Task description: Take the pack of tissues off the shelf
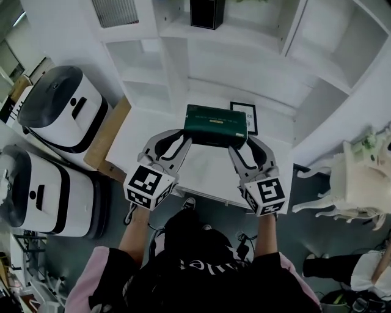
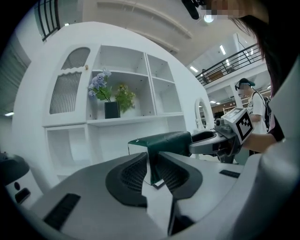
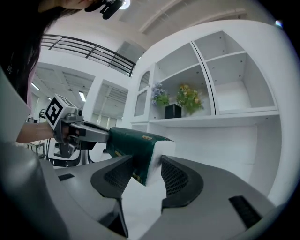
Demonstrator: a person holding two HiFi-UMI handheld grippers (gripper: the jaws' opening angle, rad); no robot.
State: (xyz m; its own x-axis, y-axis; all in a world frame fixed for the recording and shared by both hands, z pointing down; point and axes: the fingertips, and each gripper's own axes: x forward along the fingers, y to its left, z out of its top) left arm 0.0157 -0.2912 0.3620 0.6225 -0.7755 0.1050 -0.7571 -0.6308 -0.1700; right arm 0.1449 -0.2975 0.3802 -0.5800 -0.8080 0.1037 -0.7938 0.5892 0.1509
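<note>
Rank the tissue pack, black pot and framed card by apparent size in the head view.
Largest: tissue pack.
Then black pot, cropped at the top edge.
Smallest: framed card, partly hidden by the pack, so unsure.

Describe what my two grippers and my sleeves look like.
The left gripper and right gripper are light grey, with curved jaws lined with black ribbed pads. Each carries a white cube printed with black square markers. The sleeves are pink; the top is black with white lettering.
</note>
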